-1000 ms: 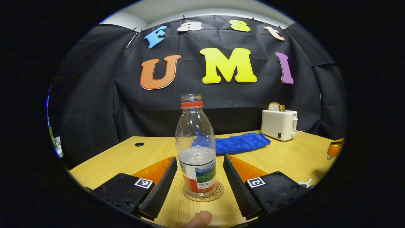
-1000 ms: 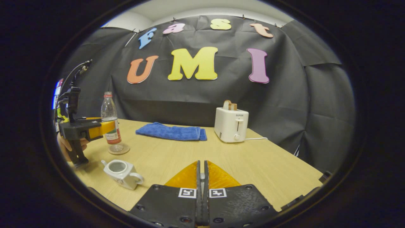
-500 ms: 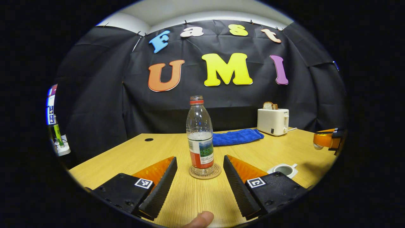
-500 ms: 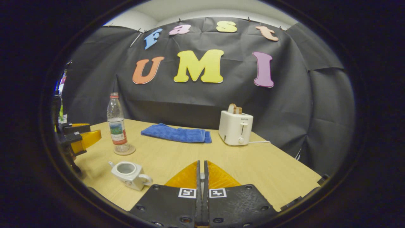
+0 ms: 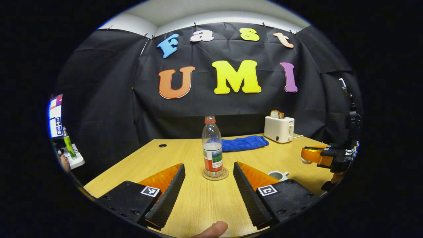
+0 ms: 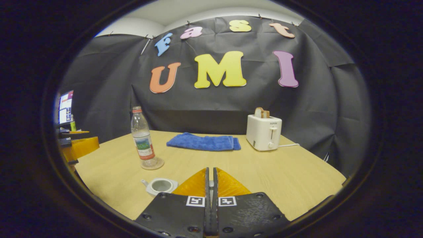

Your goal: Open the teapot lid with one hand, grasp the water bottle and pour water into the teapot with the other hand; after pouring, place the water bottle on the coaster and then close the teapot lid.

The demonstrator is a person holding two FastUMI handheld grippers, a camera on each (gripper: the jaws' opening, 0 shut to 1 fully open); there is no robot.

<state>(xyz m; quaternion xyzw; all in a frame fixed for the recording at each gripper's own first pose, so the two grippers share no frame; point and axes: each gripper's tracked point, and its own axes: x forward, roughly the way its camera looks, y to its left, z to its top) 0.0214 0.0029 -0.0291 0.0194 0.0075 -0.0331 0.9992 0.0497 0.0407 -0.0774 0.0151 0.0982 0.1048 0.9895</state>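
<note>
left tool (image 5: 209, 191) open, backed away from clear plastic water bottle (image 5: 212, 150), now standing on round coaster (image 5: 215, 174); right tool (image 6: 210, 191) pinched closed (contents unclear); white teapot (image 6: 161, 185) still lidless, closing remains.

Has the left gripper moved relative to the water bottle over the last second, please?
Yes. The left gripper has backed straight away from the water bottle, which stands on its coaster, now well ahead of the open fingers instead of between them.

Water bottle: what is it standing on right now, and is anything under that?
The water bottle stands upright on a round coaster, which lies flat on the wooden table. The coaster's middle is covered by the bottle's base, so that part cannot be seen.
</note>
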